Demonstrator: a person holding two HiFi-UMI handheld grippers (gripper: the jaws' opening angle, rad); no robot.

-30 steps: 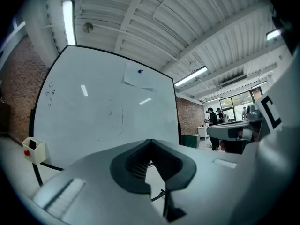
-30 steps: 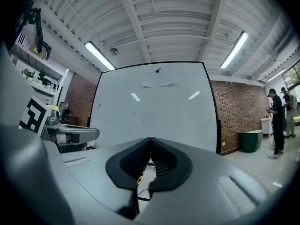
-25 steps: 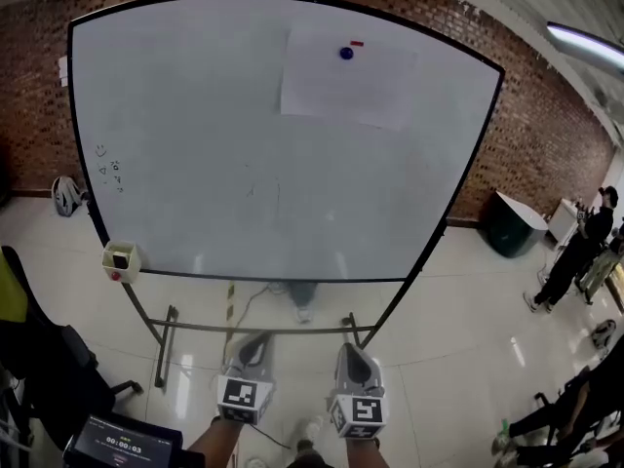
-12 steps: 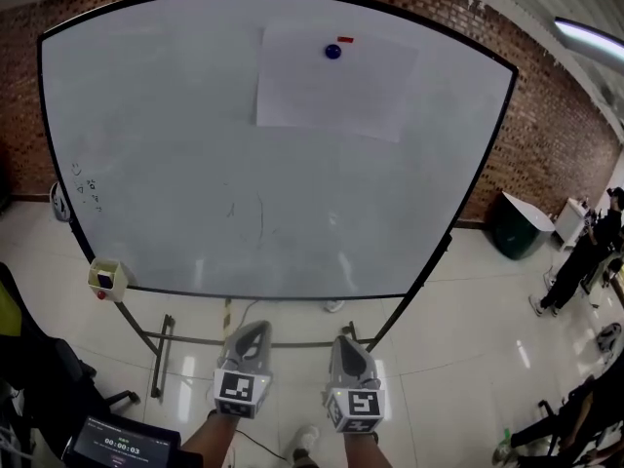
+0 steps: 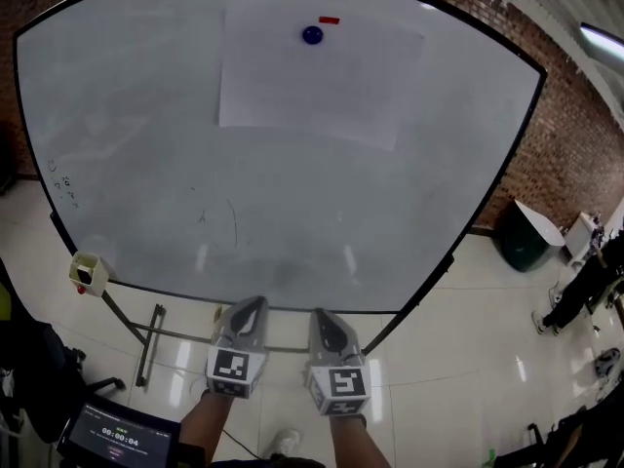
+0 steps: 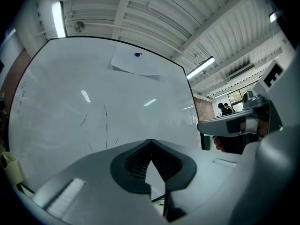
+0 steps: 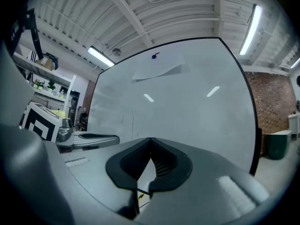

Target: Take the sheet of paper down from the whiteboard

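A white sheet of paper (image 5: pixel 317 86) hangs high on the whiteboard (image 5: pixel 146 164), pinned by a blue round magnet (image 5: pixel 312 35) with a small red magnet (image 5: pixel 330 19) beside it. The left gripper view shows the sheet of paper (image 6: pixel 136 64) far up the whiteboard; the right gripper view shows the paper (image 7: pixel 157 70) too. My left gripper (image 5: pixel 252 307) and right gripper (image 5: pixel 322 317) are side by side below the board's lower edge, both shut and empty, pointing level at the board.
A small tray (image 5: pixel 86 273) hangs at the board's lower left corner. The board's metal stand (image 5: pixel 146 344) rests on a shiny tiled floor. A dark bin (image 5: pixel 526 237) and a person (image 5: pixel 585 286) are at the right. A screen (image 5: pixel 117 437) sits lower left.
Both grippers have moved forward toward the whiteboard and slightly up. The board now fills more of the head view.
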